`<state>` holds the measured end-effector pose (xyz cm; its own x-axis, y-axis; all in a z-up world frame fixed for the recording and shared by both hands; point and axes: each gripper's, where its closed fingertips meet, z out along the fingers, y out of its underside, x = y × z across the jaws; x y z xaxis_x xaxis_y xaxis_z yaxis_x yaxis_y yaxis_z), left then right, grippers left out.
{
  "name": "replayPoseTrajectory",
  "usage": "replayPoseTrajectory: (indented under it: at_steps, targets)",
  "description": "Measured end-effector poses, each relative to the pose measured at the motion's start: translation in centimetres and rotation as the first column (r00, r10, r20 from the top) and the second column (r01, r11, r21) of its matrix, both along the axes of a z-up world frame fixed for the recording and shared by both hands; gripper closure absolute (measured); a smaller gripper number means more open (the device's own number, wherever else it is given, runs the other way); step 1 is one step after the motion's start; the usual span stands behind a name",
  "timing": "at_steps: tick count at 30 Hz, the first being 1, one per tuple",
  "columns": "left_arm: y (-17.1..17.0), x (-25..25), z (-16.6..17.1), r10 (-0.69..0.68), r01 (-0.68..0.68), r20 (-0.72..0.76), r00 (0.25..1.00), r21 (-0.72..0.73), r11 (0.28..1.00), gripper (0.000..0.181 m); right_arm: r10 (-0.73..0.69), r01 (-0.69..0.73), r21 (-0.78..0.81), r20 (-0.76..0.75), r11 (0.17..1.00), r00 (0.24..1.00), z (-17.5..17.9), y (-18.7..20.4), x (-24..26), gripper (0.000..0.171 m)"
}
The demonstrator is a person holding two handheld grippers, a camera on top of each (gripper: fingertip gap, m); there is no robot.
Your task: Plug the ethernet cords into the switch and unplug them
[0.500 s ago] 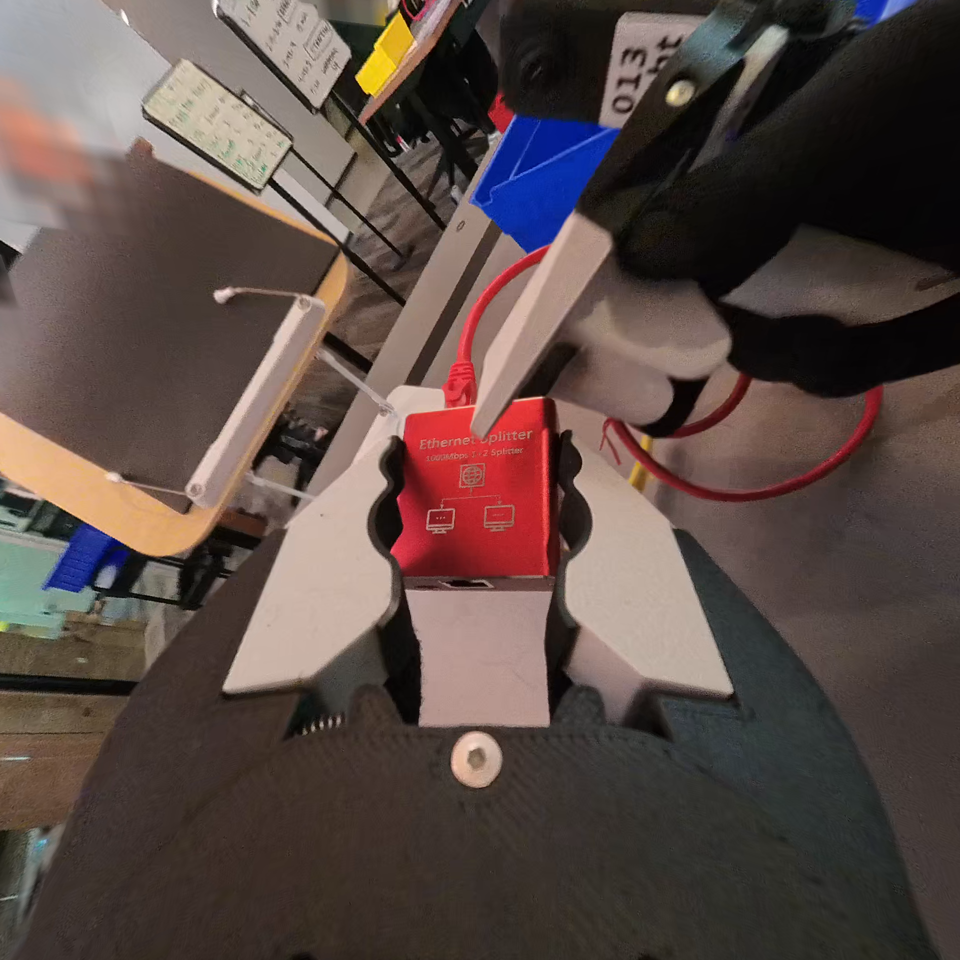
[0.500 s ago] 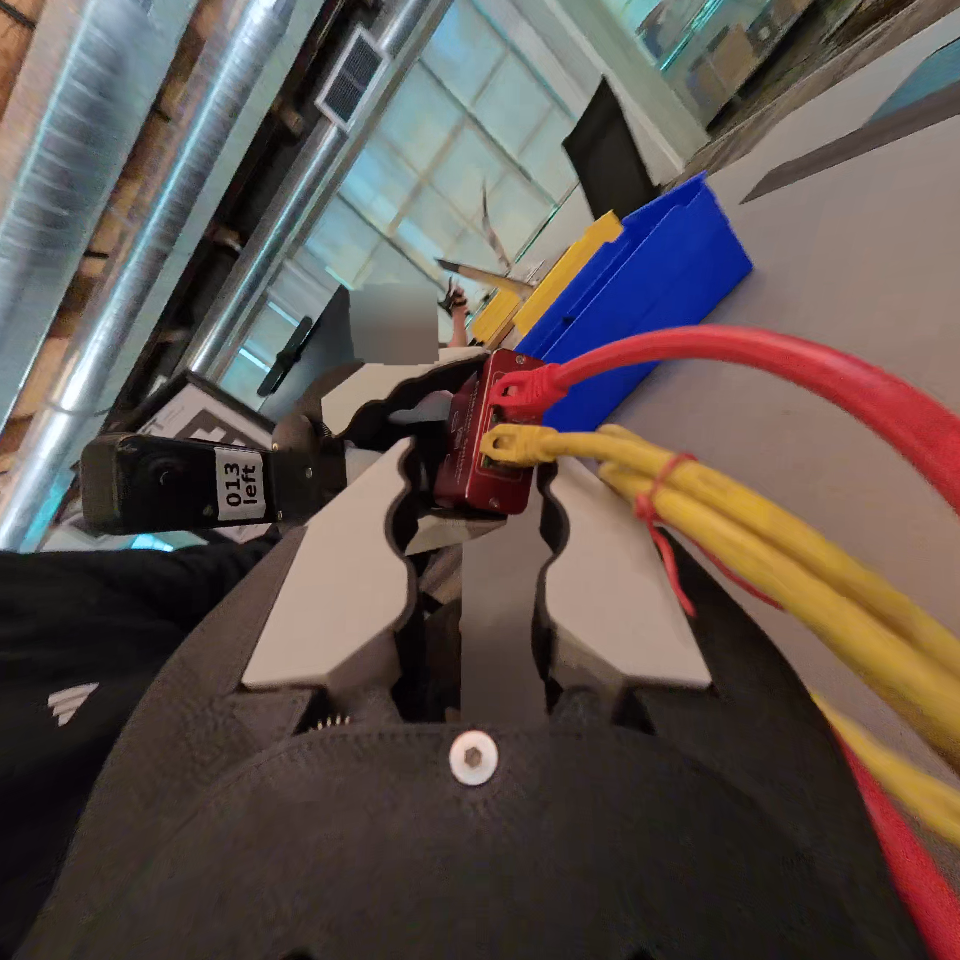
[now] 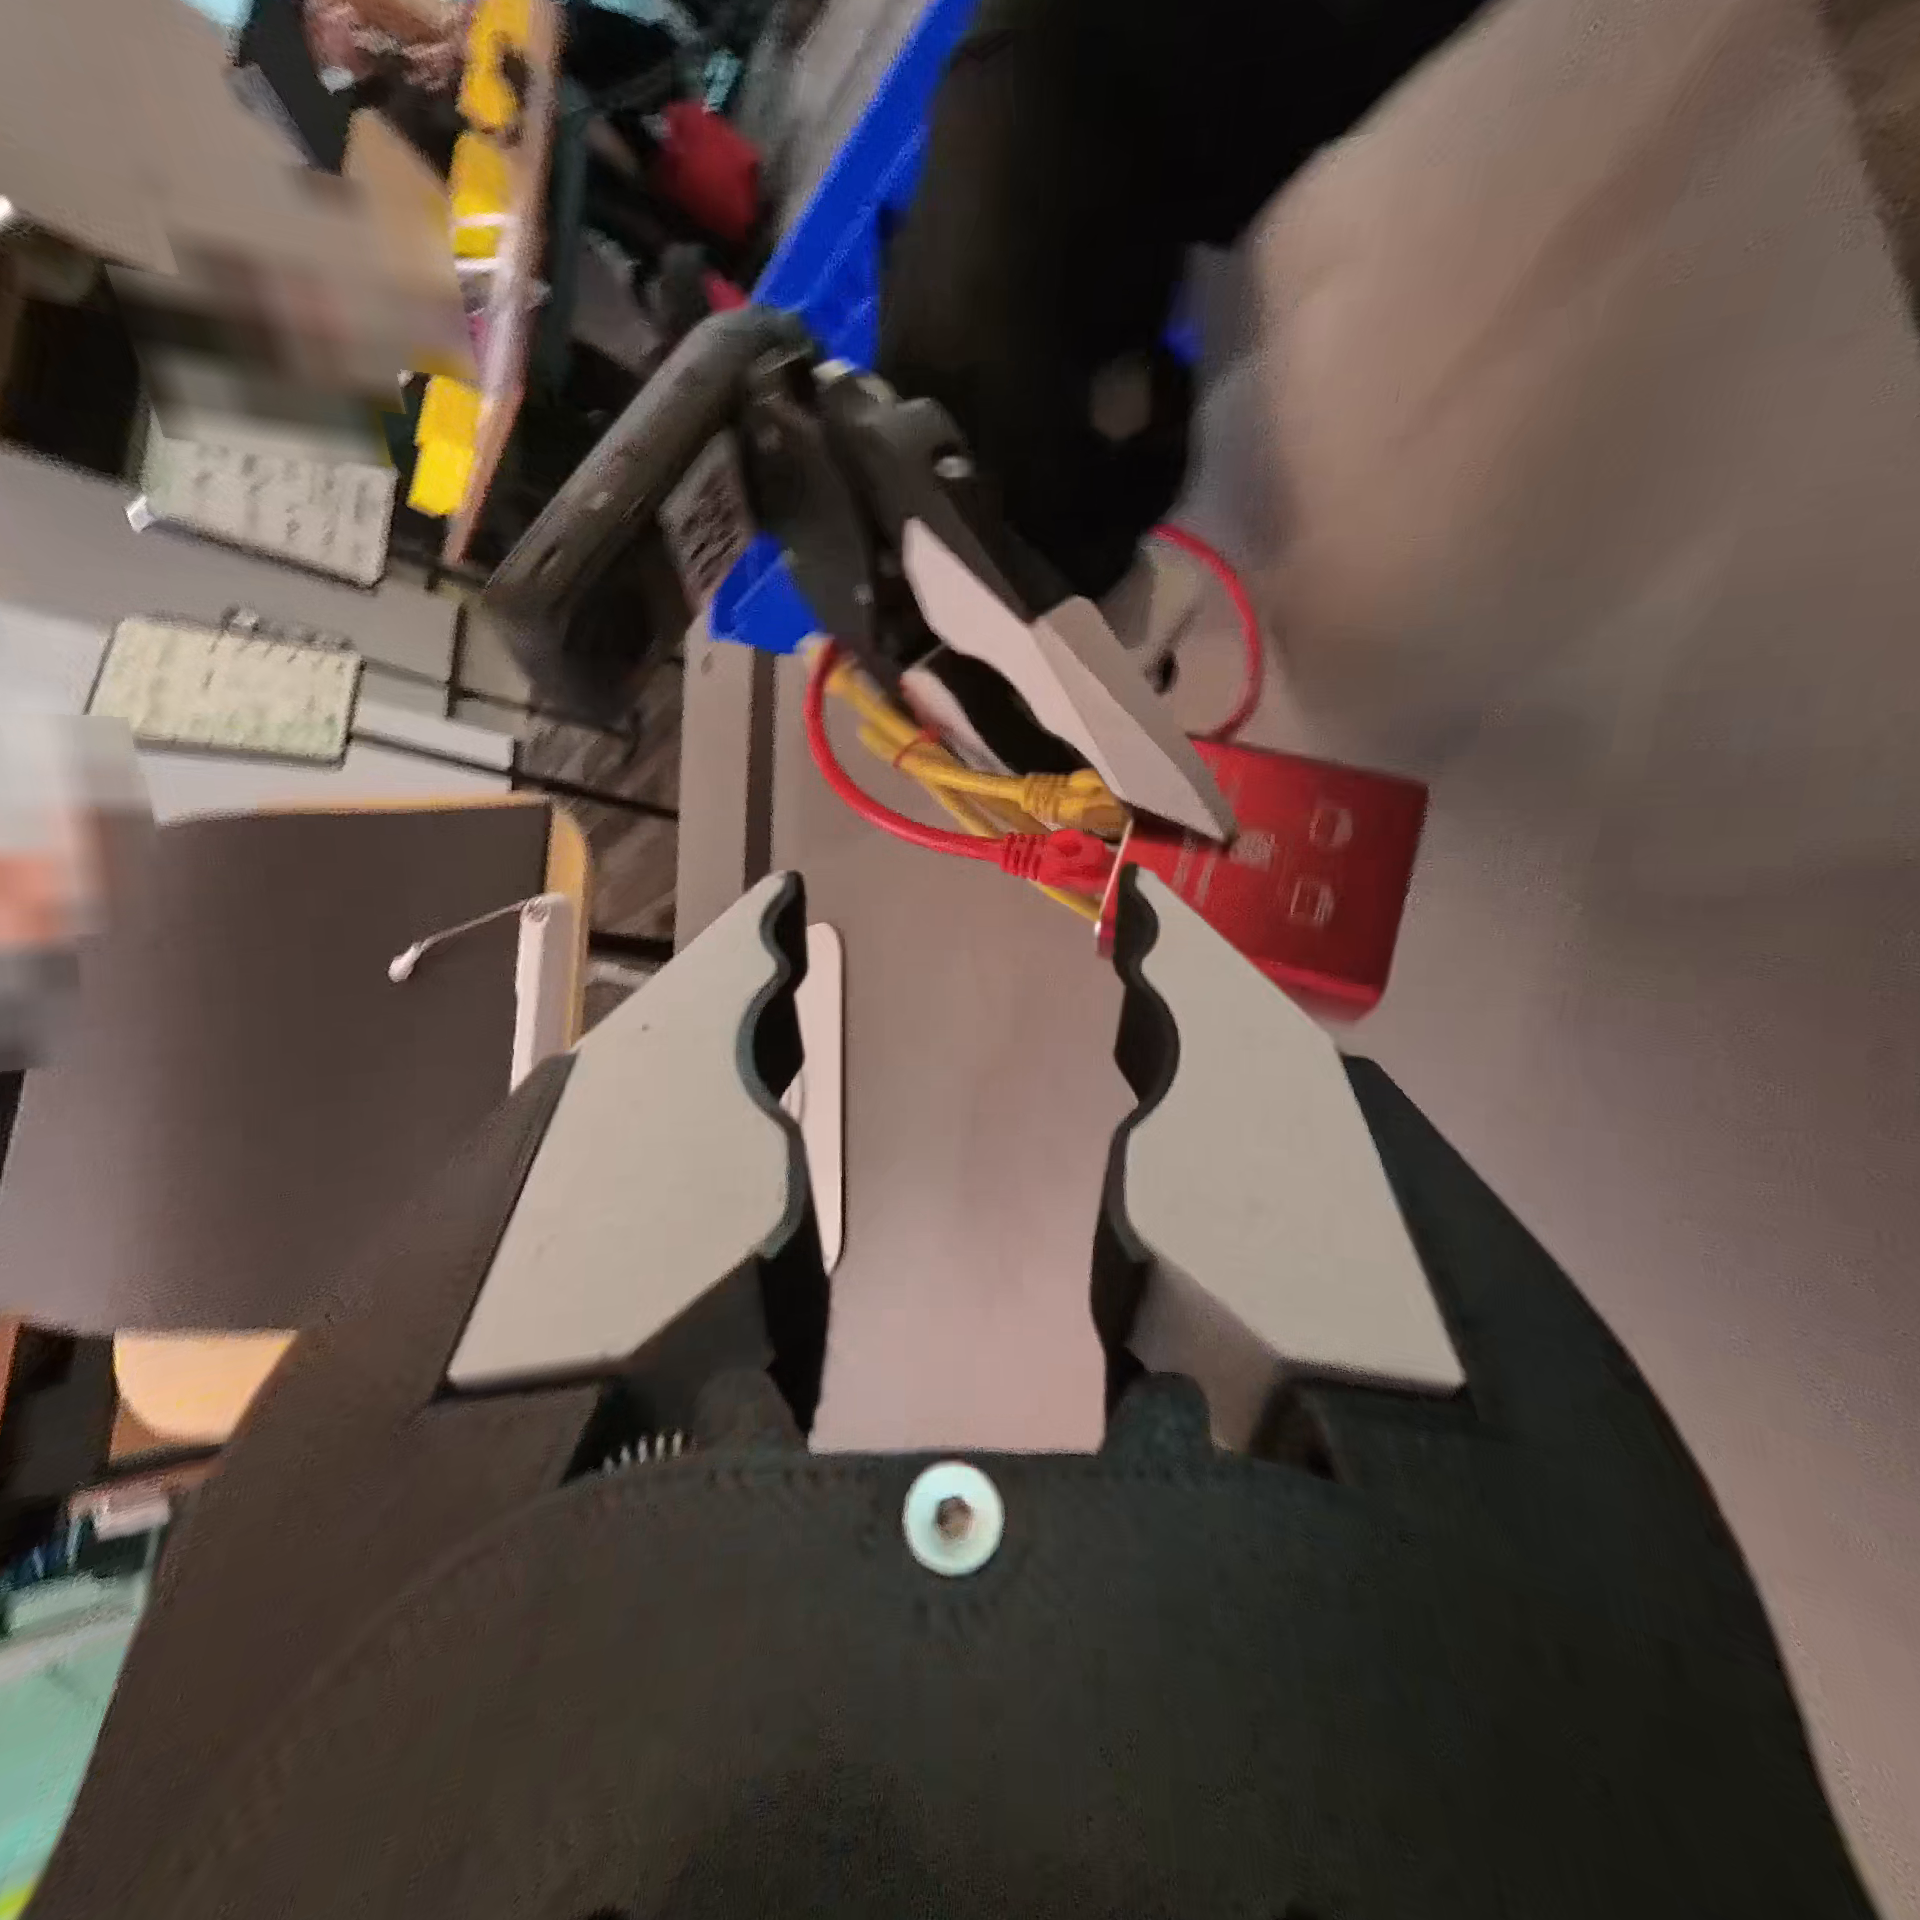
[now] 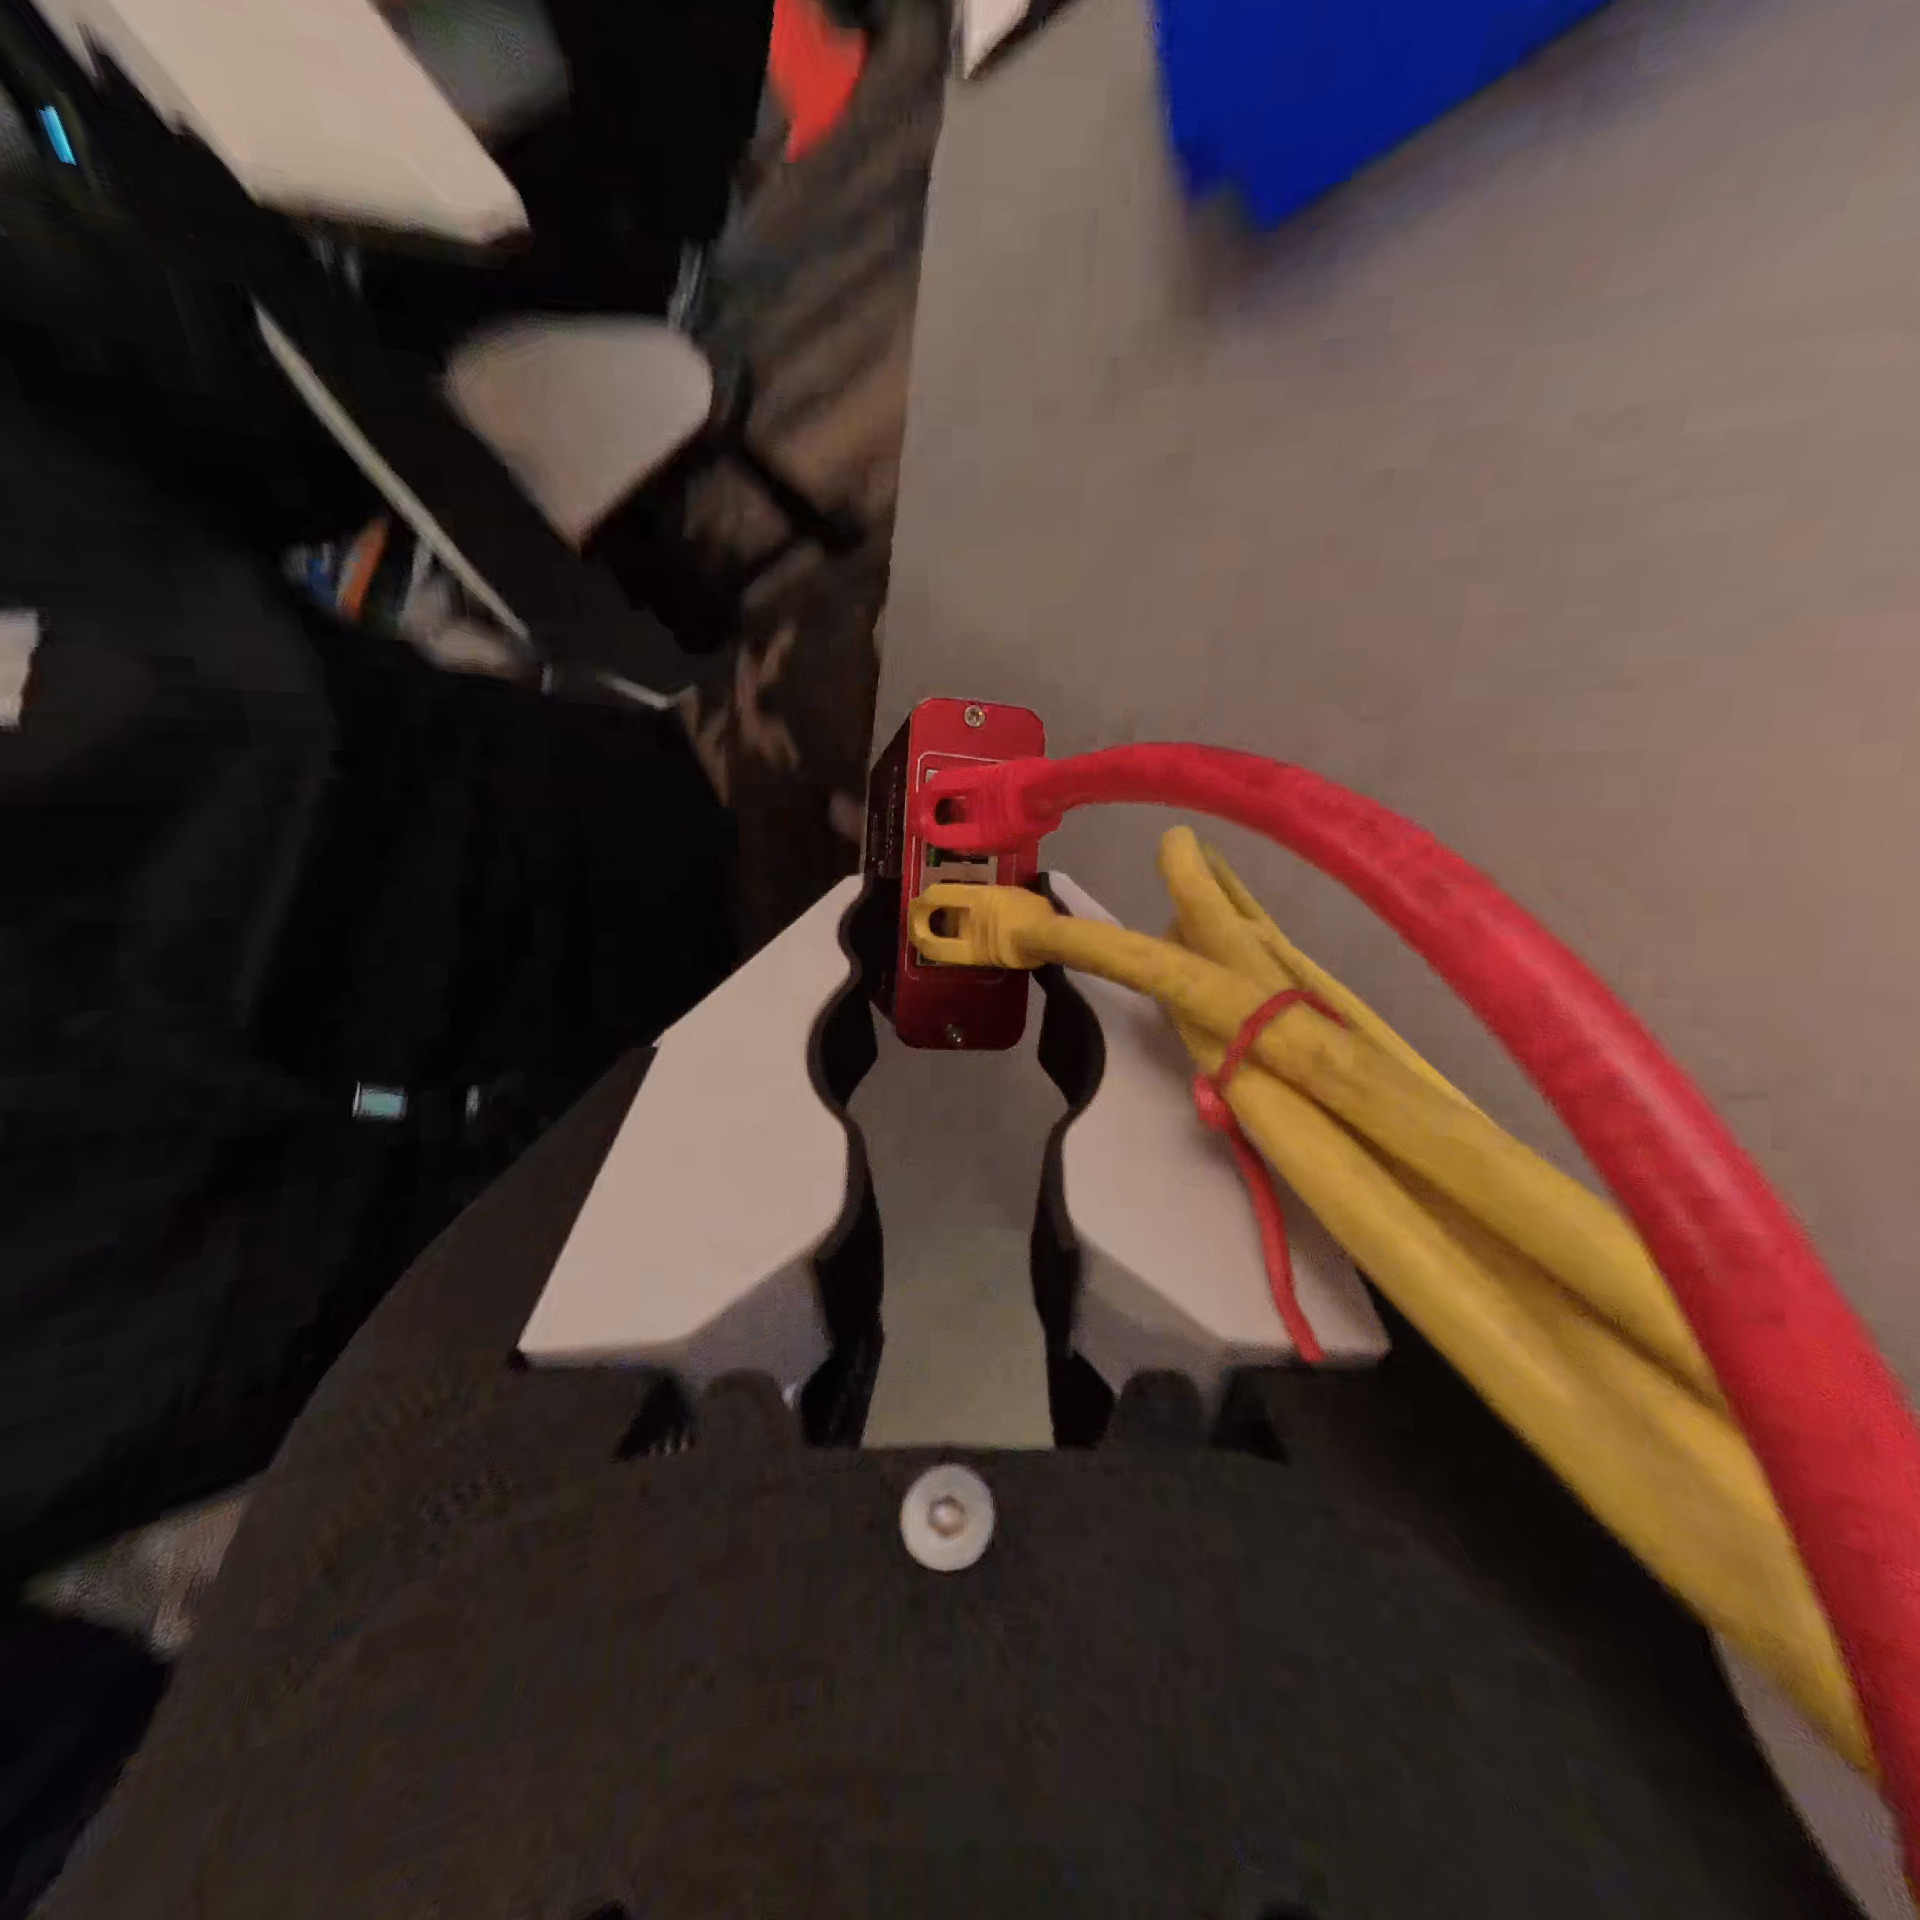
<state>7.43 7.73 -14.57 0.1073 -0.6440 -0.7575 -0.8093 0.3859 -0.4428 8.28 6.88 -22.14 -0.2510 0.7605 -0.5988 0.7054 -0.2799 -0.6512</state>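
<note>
The red switch (image 4: 966,997) sits upright between the fingertips of my right gripper (image 4: 951,925), which is shut on it. A red cord (image 4: 1455,883) is plugged into its upper port and a yellow cord (image 4: 1351,1091) into its lower port. In the left wrist view the switch (image 3: 1309,883) shows ahead and to the right, with one finger (image 3: 1070,686) of the right gripper lying across it and both plugs in it. My left gripper (image 3: 961,894) is open and empty, a short way back from the switch. Its fingers (image 4: 582,416) show blurred in the right wrist view.
The grey table (image 3: 1558,1039) carries a blue bin (image 3: 831,260) at its far end, which also shows in the right wrist view (image 4: 1351,83). The table edge (image 3: 727,810) runs left of the switch. A dark-topped table (image 3: 260,1039) stands beyond it.
My left gripper has let go of the switch, opened and pulled back and to the left. The right gripper now holds the switch, with both cords still plugged in.
</note>
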Motion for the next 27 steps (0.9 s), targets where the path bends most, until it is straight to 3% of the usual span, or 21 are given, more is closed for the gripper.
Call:
replayPoseTrajectory:
  at_steps: [1,4,8,11,13,15,16,19,22,25,27]
  targets:
    - [-0.4,0.1,-0.3,-0.044,0.044,-0.050,0.998,0.008,0.999,0.125,0.060,-0.061,0.000,0.028,0.998,0.998,-0.2,-0.4,0.4,0.147]
    - [-0.7,0.4,-1.9,-0.111,0.126,-0.206,0.972,0.059,0.990,0.111,0.218,-0.213,-0.068,0.082,0.975,0.973,0.0,-1.8,1.4,0.145]
    - [-1.6,1.2,-4.2,-0.168,0.265,-0.382,0.909,0.216,0.940,0.107,0.327,-0.318,-0.158,0.035,0.935,0.944,1.4,-2.7,1.6,0.145]
    - [-1.7,1.5,-3.9,-0.159,0.327,-0.396,0.905,0.404,0.854,0.116,0.377,-0.372,-0.230,-0.022,0.899,0.926,2.6,-3.2,2.0,0.147]
    - [-2.0,2.0,-3.5,-0.145,0.351,-0.401,0.905,0.510,0.785,0.134,0.383,-0.378,-0.259,-0.033,0.889,0.923,2.8,-3.2,1.8,0.147]
    - [-2.4,2.6,-3.8,-0.164,0.372,-0.397,0.903,0.531,0.762,0.140,0.411,-0.406,-0.283,-0.043,0.869,0.911,2.9,-3.6,1.9,0.148]
    - [-2.5,2.6,-4.2,-0.173,0.380,-0.401,0.900,0.524,0.762,0.152,0.423,-0.417,-0.292,-0.043,0.861,0.905,2.9,-3.7,1.9,0.146]
    - [-2.6,2.9,-5.0,-0.171,0.385,-0.407,0.897,0.531,0.755,0.154,0.446,-0.428,-0.309,-0.014,0.849,0.895,2.2,-3.8,2.2,0.147]
    - [-2.3,2.9,-5.7,-0.151,0.353,-0.405,0.902,0.490,0.797,0.157,0.443,-0.410,-0.367,0.004,0.835,0.897,1.7,-3.6,2.0,0.146]
    - [-1.1,2.3,-5.7,-0.098,0.270,-0.358,0.928,0.467,0.842,0.158,0.368,-0.339,-0.396,-0.001,0.854,0.930,1.9,-2.2,1.0,0.138]
    - [0.2,1.3,-5.7,-0.043,0.197,-0.328,0.944,0.453,0.869,0.158,0.284,-0.264,-0.391,-0.006,0.882,0.959,2.2,-0.6,0.3,0.122]
